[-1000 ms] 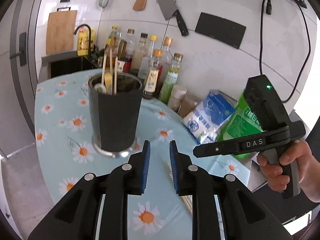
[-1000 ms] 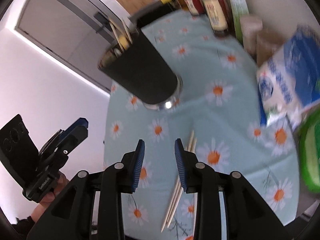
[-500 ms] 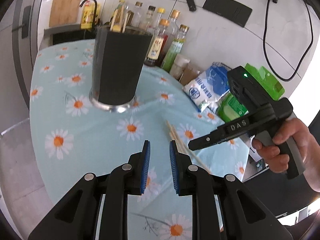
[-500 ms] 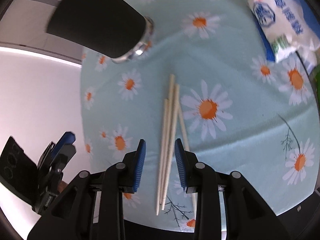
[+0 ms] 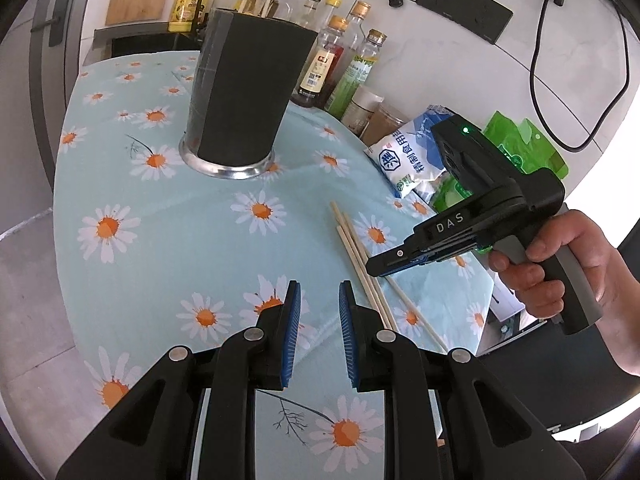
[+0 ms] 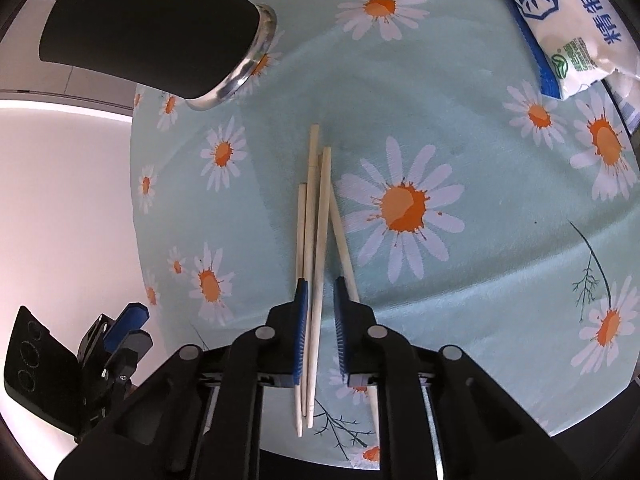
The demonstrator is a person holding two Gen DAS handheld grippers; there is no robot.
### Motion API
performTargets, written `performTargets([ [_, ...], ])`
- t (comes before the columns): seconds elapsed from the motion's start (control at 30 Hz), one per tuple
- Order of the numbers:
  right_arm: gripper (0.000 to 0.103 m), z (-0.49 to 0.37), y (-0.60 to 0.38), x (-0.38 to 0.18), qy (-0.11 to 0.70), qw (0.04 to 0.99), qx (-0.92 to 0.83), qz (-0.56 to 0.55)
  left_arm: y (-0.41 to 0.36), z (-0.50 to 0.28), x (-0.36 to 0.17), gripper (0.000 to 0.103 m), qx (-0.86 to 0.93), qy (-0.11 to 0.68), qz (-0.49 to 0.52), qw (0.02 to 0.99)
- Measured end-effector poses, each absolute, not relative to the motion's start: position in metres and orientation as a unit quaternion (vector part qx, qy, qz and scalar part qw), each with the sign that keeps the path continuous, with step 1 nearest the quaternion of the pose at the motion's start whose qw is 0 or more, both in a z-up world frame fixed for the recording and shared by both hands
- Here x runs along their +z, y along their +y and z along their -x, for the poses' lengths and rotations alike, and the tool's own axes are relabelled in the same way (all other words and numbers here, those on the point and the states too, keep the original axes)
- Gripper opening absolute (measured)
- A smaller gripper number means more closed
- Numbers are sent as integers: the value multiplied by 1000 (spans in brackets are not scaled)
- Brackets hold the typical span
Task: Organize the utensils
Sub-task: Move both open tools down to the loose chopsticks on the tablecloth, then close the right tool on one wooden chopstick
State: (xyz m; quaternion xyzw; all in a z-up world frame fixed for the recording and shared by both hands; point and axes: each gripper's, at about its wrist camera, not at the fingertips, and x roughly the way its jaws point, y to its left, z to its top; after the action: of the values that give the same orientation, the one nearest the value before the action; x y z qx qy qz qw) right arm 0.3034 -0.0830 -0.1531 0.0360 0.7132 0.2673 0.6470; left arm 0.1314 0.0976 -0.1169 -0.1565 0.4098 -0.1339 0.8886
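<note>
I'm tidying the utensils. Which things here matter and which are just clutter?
For the job:
- chopsticks on the tablecloth
- black holder
- right hand-held gripper, jaws closing around the chopsticks

Lying about:
- sauce bottles
- salt bag
- green packet

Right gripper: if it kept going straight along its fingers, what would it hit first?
Most likely the wooden chopsticks on the daisy tablecloth. The right gripper points steeply down with its jaws closing around them; one chopstick already lies between the pads, though contact is unclear.
</note>
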Motion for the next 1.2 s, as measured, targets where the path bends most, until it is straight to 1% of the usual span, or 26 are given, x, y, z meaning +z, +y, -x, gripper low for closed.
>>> performTargets([
  [0.43,11,-300,-63,-157,709,659,251,2,101,-135,-118,19,-135,411,164,886],
  [0.47,9,-299,-61,-156,708,661,248,7,101,-135,-118,19,-136,412,164,886],
  [0.67,5,-297,-53,-158,706,668,233,28,96,-134,-122,19,-143,416,164,883],
  [0.97,6,-292,-47,-159,697,679,225,45,95,-135,-124,19,-142,418,166,882],
  [1.2,6,-297,-53,-162,703,671,234,26,90,-139,-127,19,-139,426,162,879],
])
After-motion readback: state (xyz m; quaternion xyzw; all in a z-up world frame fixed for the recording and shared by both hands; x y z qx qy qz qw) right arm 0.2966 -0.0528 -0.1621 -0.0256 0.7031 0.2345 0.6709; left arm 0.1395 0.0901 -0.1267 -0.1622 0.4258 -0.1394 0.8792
